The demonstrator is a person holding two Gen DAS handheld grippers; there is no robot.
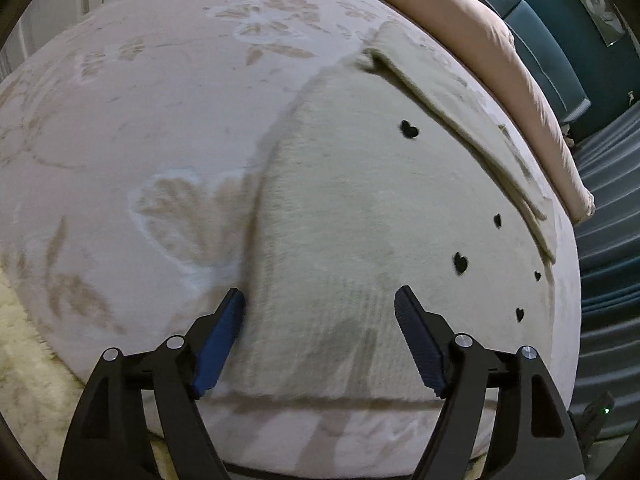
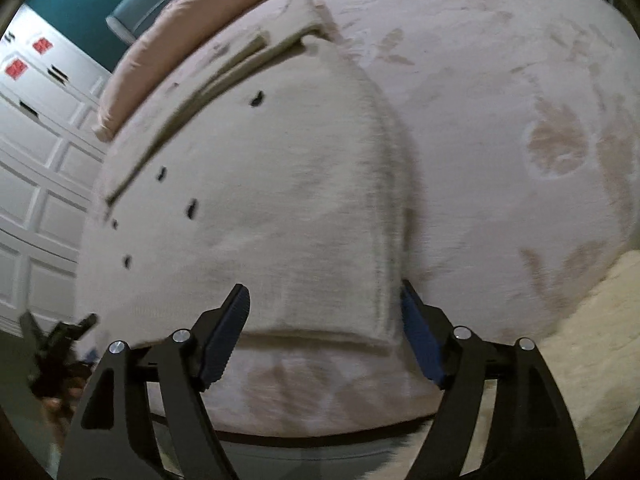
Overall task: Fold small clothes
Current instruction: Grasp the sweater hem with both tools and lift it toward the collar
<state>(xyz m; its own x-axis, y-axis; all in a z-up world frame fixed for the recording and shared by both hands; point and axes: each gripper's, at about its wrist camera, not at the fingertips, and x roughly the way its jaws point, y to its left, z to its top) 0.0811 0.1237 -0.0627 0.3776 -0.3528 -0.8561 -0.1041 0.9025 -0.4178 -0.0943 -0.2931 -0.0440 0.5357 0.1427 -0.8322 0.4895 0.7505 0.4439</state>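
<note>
From the left wrist camera, the left gripper [image 1: 320, 300] is spread wide, nothing pinched between its blue pads [image 1: 218, 344]. It hangs right over the near edge of a fuzzy cream garment [image 1: 360, 208] that lies flat on a round pinkish bedspread [image 1: 140, 120] with a faded leaf print. The garment has little black hearts [image 1: 409, 129] scattered down its right side, and a long strip of it is folded over along the far right edge. The left pad sits just at the garment's left edge; the right pad is over the fabric itself. Whether either actually touches the cloth, I can't tell. Past the garment there's a pink duvet [image 1: 500, 40] bunched along the bed's far side, and a teal headboard [image 1: 560, 20] behind that. A shaggy cream rug [image 1: 24, 340] peeks in at lower left.

Over on the right wrist camera, kinda blurry, the right gripper [image 2: 324, 304] is also wide apart and holding nothing. It straddles the garment's near right corner, right pad tucked just beside the edge, left pad over the fabric. White paneled wardrobe doors [image 2: 44, 160] fill the left side, and a dark blurry shape at lower left looks like the other tool.
</note>
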